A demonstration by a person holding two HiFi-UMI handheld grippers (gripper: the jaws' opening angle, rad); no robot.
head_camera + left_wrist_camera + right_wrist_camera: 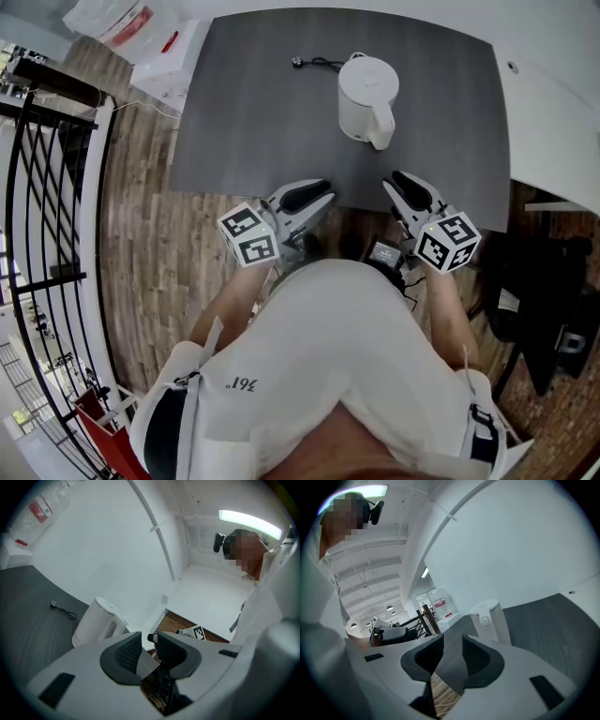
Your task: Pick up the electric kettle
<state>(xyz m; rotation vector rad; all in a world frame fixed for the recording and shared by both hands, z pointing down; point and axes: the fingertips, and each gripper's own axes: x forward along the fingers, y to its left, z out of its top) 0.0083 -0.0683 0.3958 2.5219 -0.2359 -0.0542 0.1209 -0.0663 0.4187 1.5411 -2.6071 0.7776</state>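
Left claw and right claw hover side by side, released and empty, pointing toward the kettle.

- I take this for an office or studio: plain white walls, a long strip light overhead.
- My grey table stands on wood-plank floor.
- A black metal railing is near; pendant lamps hang beyond.

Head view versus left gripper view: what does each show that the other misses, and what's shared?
Head view only: the black railing at the left and the whole outline of the grey table. Left gripper view only: the ceiling light, and the left claw with jaws apart, nothing between. Both: the white kettle and its black cord.
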